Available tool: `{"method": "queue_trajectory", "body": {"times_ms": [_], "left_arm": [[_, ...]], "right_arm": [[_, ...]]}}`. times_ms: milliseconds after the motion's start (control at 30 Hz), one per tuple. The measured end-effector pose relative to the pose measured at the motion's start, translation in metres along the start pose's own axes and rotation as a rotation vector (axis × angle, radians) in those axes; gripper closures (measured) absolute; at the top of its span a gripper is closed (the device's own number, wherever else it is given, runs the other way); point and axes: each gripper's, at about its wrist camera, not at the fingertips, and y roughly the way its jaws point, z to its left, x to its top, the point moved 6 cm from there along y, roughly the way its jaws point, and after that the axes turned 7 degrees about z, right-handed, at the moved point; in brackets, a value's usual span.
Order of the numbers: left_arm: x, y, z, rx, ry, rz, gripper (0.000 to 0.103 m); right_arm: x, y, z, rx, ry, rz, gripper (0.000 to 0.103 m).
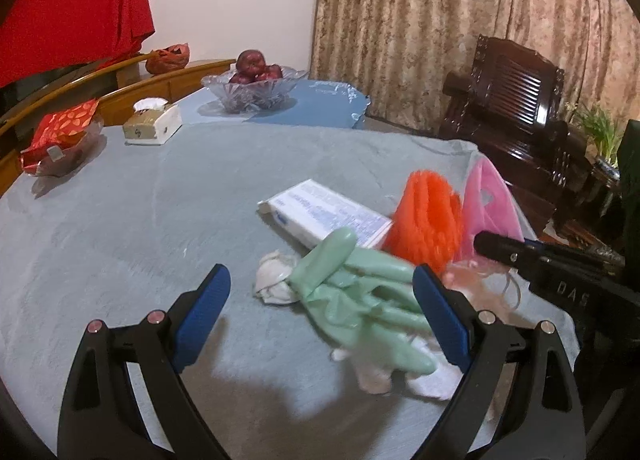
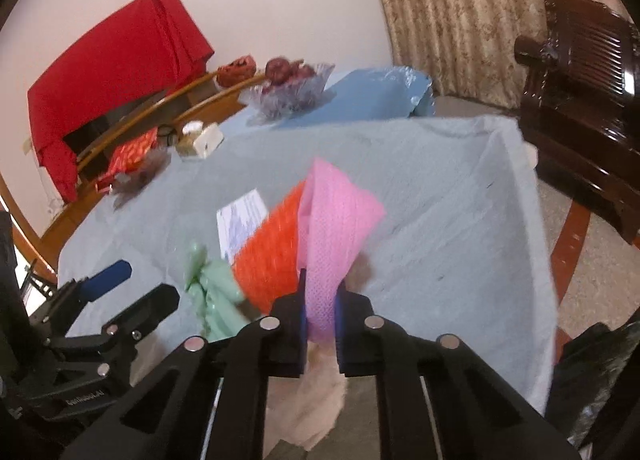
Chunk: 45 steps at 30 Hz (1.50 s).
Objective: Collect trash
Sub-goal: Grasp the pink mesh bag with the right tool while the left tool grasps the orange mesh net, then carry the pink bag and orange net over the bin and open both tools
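Observation:
My right gripper (image 2: 320,300) is shut on a pink net bag (image 2: 332,227), lifted above the grey-blue tablecloth (image 2: 440,199). An orange foam net (image 2: 272,256) is beside it. In the left wrist view the pink bag (image 1: 490,203) and orange net (image 1: 426,215) show at the right. My left gripper (image 1: 322,292) is open, low over a green rubber glove (image 1: 356,296) and crumpled white tissue (image 1: 274,280). A white flat box (image 1: 324,211) lies behind them. More white tissue (image 1: 428,380) lies by the right finger.
A glass fruit bowl with apples (image 1: 254,87), a tissue box (image 1: 152,123) and a red snack packet in a dish (image 1: 60,135) stand at the table's far side. A dark wooden armchair (image 1: 516,115) is off the right edge. Curtains hang behind.

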Motion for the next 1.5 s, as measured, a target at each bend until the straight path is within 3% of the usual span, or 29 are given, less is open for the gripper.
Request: {"method": "queue_trajectory", "body": {"times_ms": [367,633,700,767,833,867,1133,1500], "left_arm": [[0.018,0.011,-0.066,-0.088,0.083,-0.027,0.021],[0.021,0.049,-0.096,-0.072,0.143,0.033,0.029],[0.021,0.057,-0.098,-0.068,0.145,0.052,0.037],[0.02,0.064,-0.099,-0.065,0.144,0.071,0.056],[0.018,0.067,-0.099,-0.075,0.144,0.086,0.071],[0.018,0.068,-0.1,-0.076,0.146,0.087,0.073],[0.03,0.042,-0.108,-0.096,0.142,0.023,0.077],[0.048,-0.014,-0.119,-0.128,0.123,-0.049,0.078]], "right_arm": [[0.009,-0.022,-0.046,-0.093,0.042,-0.035,0.092],[0.006,-0.029,-0.066,-0.11,0.076,-0.047,0.092],[0.006,-0.031,-0.069,-0.111,0.078,-0.052,0.092],[0.005,-0.032,-0.071,-0.114,0.077,-0.053,0.092],[0.004,-0.034,-0.072,-0.113,0.081,-0.054,0.092],[0.003,-0.035,-0.072,-0.112,0.083,-0.056,0.092],[0.004,-0.047,-0.069,-0.11,0.083,-0.08,0.092],[0.012,-0.094,-0.06,-0.116,0.063,-0.147,0.092]]}}
